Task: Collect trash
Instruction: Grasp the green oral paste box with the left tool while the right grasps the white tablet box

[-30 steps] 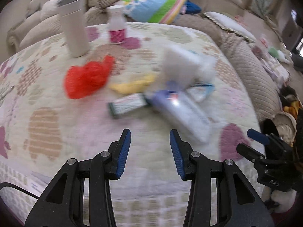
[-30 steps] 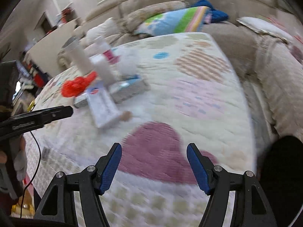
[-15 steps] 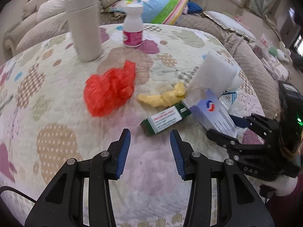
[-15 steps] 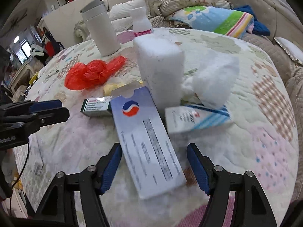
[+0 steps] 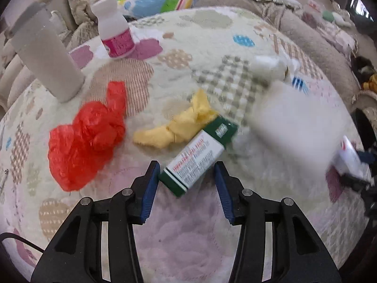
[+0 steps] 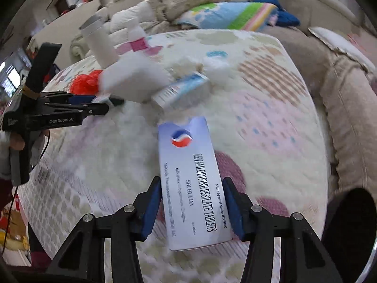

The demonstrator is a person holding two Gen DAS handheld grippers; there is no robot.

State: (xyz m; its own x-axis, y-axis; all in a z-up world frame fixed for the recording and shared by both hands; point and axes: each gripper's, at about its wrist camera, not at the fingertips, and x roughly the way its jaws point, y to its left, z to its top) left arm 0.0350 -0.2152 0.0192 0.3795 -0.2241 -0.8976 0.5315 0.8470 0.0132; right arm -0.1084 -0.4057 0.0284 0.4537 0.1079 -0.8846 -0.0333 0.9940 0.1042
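Closing on two different boxes at once, both claws now stand much nearer to the trash than half a second ago. The right claw (image 6: 192,206) has its blue pads on the two long sides of the pale blue tablet box (image 6: 190,179); the pads seem to touch the box edges, and the box looks raised above the quilted cover (image 6: 271,127), so the claw is judged to be clamped on it, while earlier the same box lay flat on the cover between wider fingers. The left claw (image 5: 187,188) is apart, and the near corner of the green and white box (image 5: 199,155) has come between its fingers, touching or almost touching the left pad; before, this box lay well ahead of the claw. The yellow crumpled piece (image 5: 175,127) lies against the far end of this box, and the red plastic bag (image 5: 87,134) lies just beside, to the left. The white foam block (image 5: 294,127) is blurred in both views, so it is probably moving or disturbed, and the small blue-striped box (image 6: 181,89) lies near it. For the task this means one piece of trash is already taken and a second one is ready to be gripped. No bin or bag for the trash is visible, so where the boxes must go cannot be told. The white tumbler (image 5: 44,54) and the pink-label bottle (image 5: 115,30) stand upright farther back, and they are probably not trash.
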